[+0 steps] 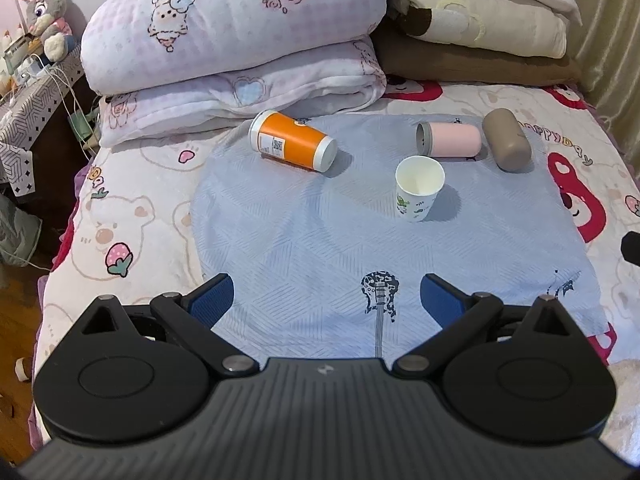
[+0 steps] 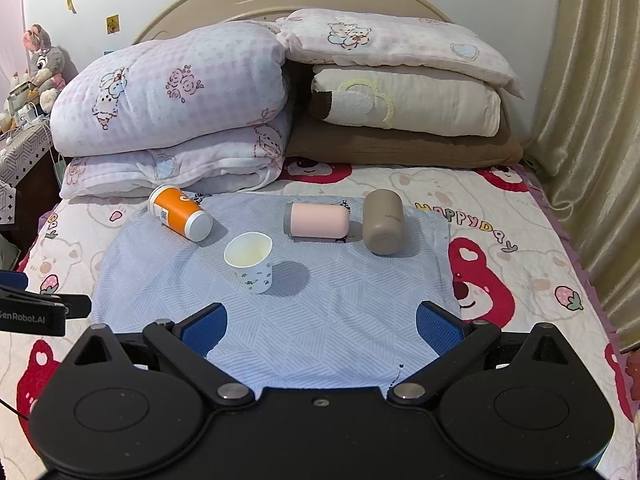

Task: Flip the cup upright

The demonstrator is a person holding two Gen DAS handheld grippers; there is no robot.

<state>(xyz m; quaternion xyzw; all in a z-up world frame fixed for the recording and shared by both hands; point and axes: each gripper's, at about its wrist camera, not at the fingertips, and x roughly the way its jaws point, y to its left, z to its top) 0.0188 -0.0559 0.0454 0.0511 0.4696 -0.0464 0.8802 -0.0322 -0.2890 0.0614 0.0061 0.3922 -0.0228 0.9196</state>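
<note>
A white paper cup point(image 1: 419, 189) point(image 2: 249, 262) with a small green print stands upright, mouth up, on the blue cloth point(image 1: 320, 248) point(image 2: 320, 320). An orange cup point(image 1: 294, 141) point(image 2: 180, 213), a pink cup point(image 1: 450, 139) point(image 2: 318, 223) and a taupe cup point(image 1: 507, 145) point(image 2: 384, 222) lie on their sides behind it. My left gripper point(image 1: 327, 304) is open and empty, well short of the cups. My right gripper point(image 2: 321, 330) is open and empty, near the cloth's front edge. The left gripper's side shows in the right wrist view point(image 2: 36, 308).
Folded pink quilts point(image 1: 236, 28) point(image 2: 172, 108) and stacked pillows point(image 1: 480, 20) point(image 2: 400, 92) fill the head of the bed. A side table with a plush toy point(image 1: 44, 20) stands at the left. A curtain point(image 2: 592, 120) hangs along the right.
</note>
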